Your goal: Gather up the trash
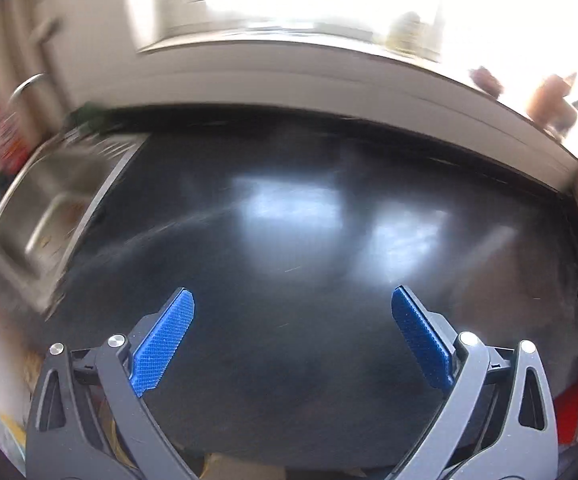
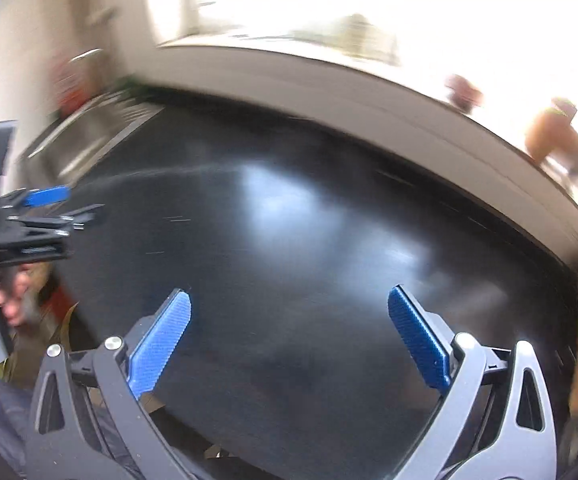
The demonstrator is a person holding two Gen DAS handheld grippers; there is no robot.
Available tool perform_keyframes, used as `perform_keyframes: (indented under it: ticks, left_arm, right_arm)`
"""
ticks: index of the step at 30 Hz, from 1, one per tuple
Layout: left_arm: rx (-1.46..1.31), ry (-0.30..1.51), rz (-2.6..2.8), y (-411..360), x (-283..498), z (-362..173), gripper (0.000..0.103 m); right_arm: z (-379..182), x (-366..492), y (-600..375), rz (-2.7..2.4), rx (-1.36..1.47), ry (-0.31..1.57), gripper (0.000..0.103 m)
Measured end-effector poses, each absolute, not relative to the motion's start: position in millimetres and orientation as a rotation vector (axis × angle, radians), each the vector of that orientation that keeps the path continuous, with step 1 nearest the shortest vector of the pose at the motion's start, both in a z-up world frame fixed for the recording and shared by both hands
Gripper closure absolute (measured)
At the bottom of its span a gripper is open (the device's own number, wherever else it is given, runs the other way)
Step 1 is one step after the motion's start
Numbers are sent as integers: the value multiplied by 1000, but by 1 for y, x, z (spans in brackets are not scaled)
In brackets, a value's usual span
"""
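Both views blurred: left gripper [image 1: 293, 300] and right gripper [image 2: 289, 300] hang over a glossy black desk [image 1: 289, 360], ribbed blue fingers [image 1: 165, 340] spread wide, nothing between them. Steel sink [image 1: 49, 208] at desk's left edge; no trash can be made out.

Your left wrist camera looks steeply down past its blue fingers [image 1: 165, 340] onto the dark countertop [image 1: 289, 240], from well above it, with the sink [image 1: 49, 208] beyond the left finger. Your right wrist camera faces the same way from further right; the left gripper [image 2: 45, 208] sits beyond its left finger. Both views share the countertop, sink and bright window [image 2: 329, 0].
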State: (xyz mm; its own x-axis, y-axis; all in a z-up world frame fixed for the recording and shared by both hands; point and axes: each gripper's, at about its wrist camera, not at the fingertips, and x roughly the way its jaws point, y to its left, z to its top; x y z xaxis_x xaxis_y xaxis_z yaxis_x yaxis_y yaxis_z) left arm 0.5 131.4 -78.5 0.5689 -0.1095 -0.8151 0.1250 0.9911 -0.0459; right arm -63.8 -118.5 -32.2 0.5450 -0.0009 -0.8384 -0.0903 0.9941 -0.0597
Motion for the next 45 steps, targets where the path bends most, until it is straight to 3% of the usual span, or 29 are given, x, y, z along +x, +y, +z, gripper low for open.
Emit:
perform_keyframes:
  ticks: [7, 13, 45]
  left_arm:
    - [84, 960, -282, 30, 22, -63, 7]
    - [140, 956, -322, -5, 18, -61, 7]
    - [130, 985, -269, 0, 33, -64, 7]
  right_arm:
    - [-16, -88, -208, -175, 54, 957, 7]
    - [-17, -85, -232, -190, 88, 937, 7]
    - [-24, -70, -234, -146, 78, 964, 7]
